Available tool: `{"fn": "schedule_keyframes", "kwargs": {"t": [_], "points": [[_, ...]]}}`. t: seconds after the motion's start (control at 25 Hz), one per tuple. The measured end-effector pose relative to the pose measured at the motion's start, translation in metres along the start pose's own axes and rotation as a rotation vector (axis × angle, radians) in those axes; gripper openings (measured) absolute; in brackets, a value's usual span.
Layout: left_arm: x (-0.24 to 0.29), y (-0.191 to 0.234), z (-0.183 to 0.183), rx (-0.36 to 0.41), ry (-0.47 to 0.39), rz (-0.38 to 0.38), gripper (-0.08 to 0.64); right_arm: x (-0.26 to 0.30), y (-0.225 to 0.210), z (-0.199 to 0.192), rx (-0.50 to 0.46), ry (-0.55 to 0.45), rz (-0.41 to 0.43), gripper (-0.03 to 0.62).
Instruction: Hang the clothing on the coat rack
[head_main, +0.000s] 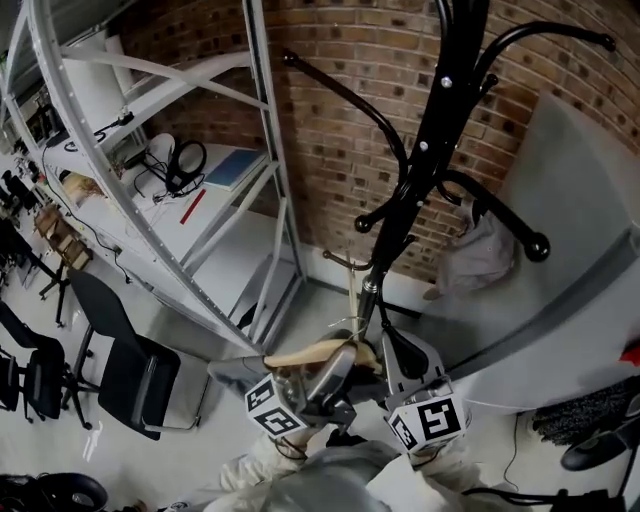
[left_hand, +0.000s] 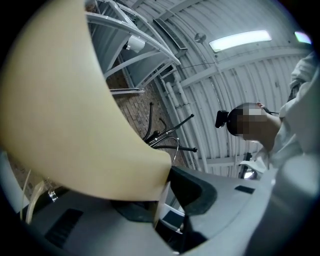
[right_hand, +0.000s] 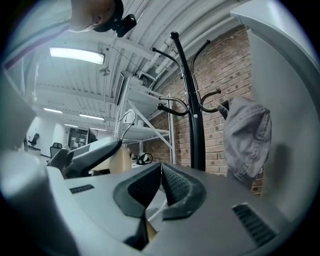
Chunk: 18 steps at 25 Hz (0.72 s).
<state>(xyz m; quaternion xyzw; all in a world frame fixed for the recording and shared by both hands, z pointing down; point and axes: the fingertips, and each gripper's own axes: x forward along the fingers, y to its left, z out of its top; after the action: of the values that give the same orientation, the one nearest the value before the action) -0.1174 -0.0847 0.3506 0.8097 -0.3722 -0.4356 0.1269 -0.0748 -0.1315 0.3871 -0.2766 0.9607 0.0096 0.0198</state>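
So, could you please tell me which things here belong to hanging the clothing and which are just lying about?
For the job: coat rack, wooden hanger, grey garment hanging on the rack.
Lying about: office chair, headphones, blue book, red pen.

Grey metal shelving unit against brick wall. On its white shelf: black headphones, blue book just beside, red pen near. Black office chair on floor, left of shelving. Ceiling strip light, lit.
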Motion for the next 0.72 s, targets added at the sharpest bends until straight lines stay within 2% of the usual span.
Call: {"fn": "schedule_keyframes", "kwargs": {"t": [0.36, 0.72], "points": [[0.037, 0.043, 0.002, -0.042, 0.023, -0.03, 0.104, 0.042, -0.041, -0.001, -0.015, -0.004, -0.021, 0.025], [0.055, 0.061, 0.002, -0.098, 0.057, -0.078, 0.104, 0.054, -0.06, 0.005, -0.006, -0.021, -0.08, 0.025]]}}
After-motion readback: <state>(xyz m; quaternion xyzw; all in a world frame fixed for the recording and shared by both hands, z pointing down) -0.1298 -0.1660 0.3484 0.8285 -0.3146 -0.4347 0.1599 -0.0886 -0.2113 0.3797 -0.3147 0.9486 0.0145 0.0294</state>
